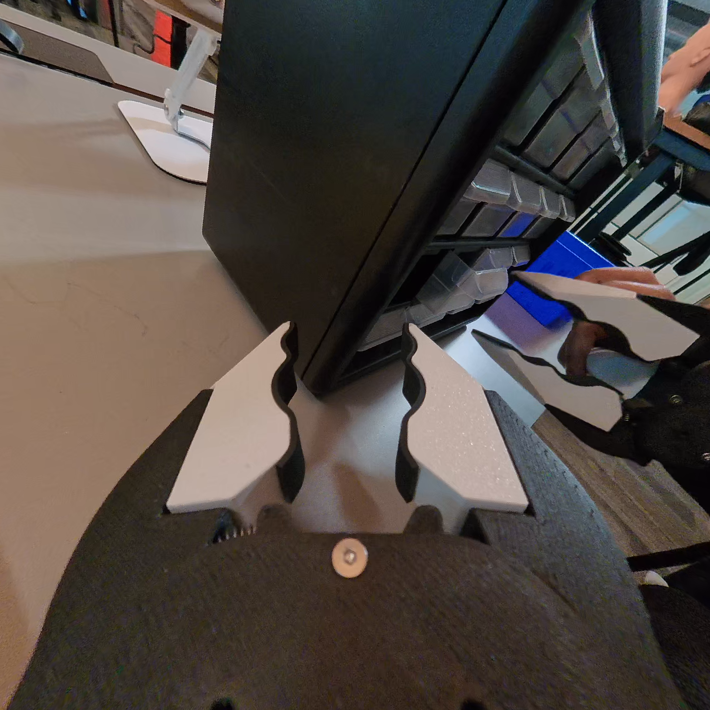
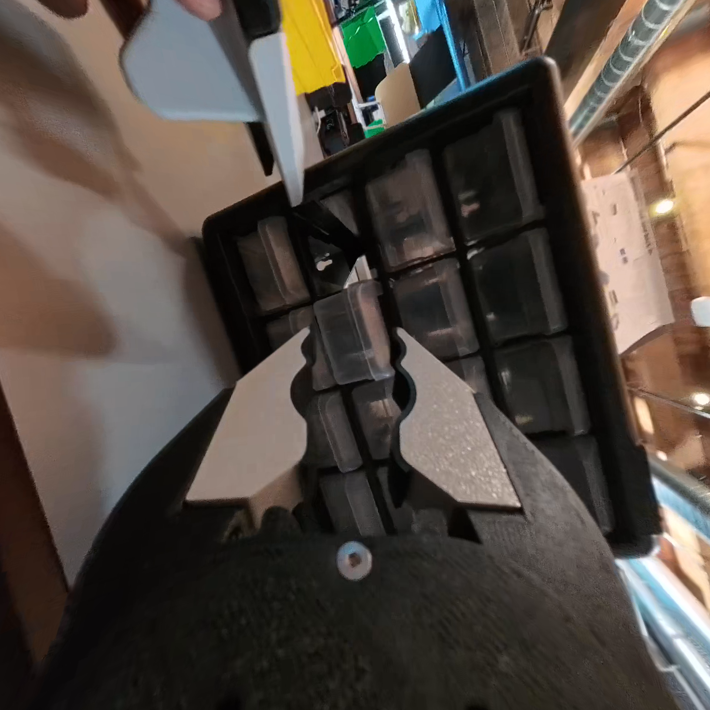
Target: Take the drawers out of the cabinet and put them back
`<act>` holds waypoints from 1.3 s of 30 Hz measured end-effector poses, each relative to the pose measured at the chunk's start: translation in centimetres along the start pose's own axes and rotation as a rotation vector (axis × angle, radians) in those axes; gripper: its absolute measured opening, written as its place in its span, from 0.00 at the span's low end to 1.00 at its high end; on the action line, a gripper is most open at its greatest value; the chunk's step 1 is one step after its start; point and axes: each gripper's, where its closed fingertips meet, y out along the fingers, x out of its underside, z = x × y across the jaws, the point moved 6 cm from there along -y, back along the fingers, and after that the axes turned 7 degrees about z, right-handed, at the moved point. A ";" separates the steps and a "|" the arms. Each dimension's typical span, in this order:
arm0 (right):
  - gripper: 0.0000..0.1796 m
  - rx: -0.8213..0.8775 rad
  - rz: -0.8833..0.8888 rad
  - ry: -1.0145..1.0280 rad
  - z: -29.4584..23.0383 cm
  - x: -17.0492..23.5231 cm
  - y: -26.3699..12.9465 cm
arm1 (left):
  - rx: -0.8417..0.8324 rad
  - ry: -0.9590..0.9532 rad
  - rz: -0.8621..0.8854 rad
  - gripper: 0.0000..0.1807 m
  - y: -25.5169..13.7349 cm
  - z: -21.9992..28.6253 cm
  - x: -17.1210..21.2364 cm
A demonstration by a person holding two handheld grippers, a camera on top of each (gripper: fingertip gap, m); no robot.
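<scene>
A black cabinet [image 1: 307,153] of small clear drawers stands on the table; its front shows in the right wrist view [image 2: 557,230]. My left gripper [image 1: 349,326] is open, one finger on each side of the cabinet's front corner near its base. It also shows in the right wrist view [image 2: 284,126], at the cabinet's edge. My right gripper [image 2: 353,330] is shut on a clear drawer [image 2: 345,334] that sticks out of the front beside an empty slot [image 2: 330,246]. From the left wrist view, that gripper [image 1: 495,303] and drawer [image 1: 461,284] are on the right.
A beige table [image 1: 77,307] carries a white monitor-stand base [image 1: 165,142] left of the cabinet. A blue box [image 1: 557,269] lies beyond the cabinet front. A person's hand [image 1: 684,65] is at the upper right. Yellow [image 2: 311,46] and green [image 2: 361,34] bins stand far behind.
</scene>
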 end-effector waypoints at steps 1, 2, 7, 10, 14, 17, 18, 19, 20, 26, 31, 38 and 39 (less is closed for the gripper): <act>0.21 0.004 -0.001 0.029 0.3 -0.1 -0.1 | 0.000 0.002 -0.001 0.29 0.0 0.0 0.0; 0.21 0.011 -0.002 0.045 0.7 -0.1 -0.2 | 0.001 0.005 -0.002 0.29 0.0 0.1 0.0; 0.22 -0.012 -0.059 0.022 1.7 0.3 0.6 | 0.004 0.003 -0.007 0.29 0.1 0.1 0.1; 0.20 -0.074 -0.109 0.019 1.4 0.6 1.2 | 0.004 0.001 -0.008 0.29 0.1 0.1 0.2; 0.10 -0.082 -0.128 -0.039 1.6 0.5 1.1 | 0.004 0.009 -0.011 0.29 0.1 0.2 0.2; 0.09 -0.118 -0.133 -0.046 1.7 0.4 0.7 | 0.004 0.010 -0.011 0.29 0.1 0.2 0.2; 0.09 -0.138 -0.132 -0.041 1.7 0.3 0.6 | 0.004 0.009 -0.011 0.29 0.1 0.2 0.2; 0.09 -0.160 -0.134 -0.039 1.8 0.2 0.4 | 0.003 0.009 -0.011 0.29 0.1 0.2 0.2; 0.09 -0.181 -0.137 -0.040 1.9 0.0 0.2 | 0.003 0.008 -0.011 0.29 0.1 0.2 0.2; 0.09 -0.231 -0.145 -0.012 1.8 -0.7 -1.8 | -0.002 0.006 -0.010 0.29 0.0 0.0 0.1; 0.09 -0.239 -0.138 0.007 1.4 -1.6 -3.7 | -0.006 0.004 -0.008 0.29 0.0 0.0 0.1; 0.09 -0.282 -0.154 -0.022 1.2 -2.3 -5.4 | -0.027 0.011 0.010 0.28 -0.1 0.2 0.0; 0.09 -0.293 -0.156 -0.013 1.3 -2.4 -5.6 | -0.025 0.004 0.013 0.28 -0.1 0.2 0.0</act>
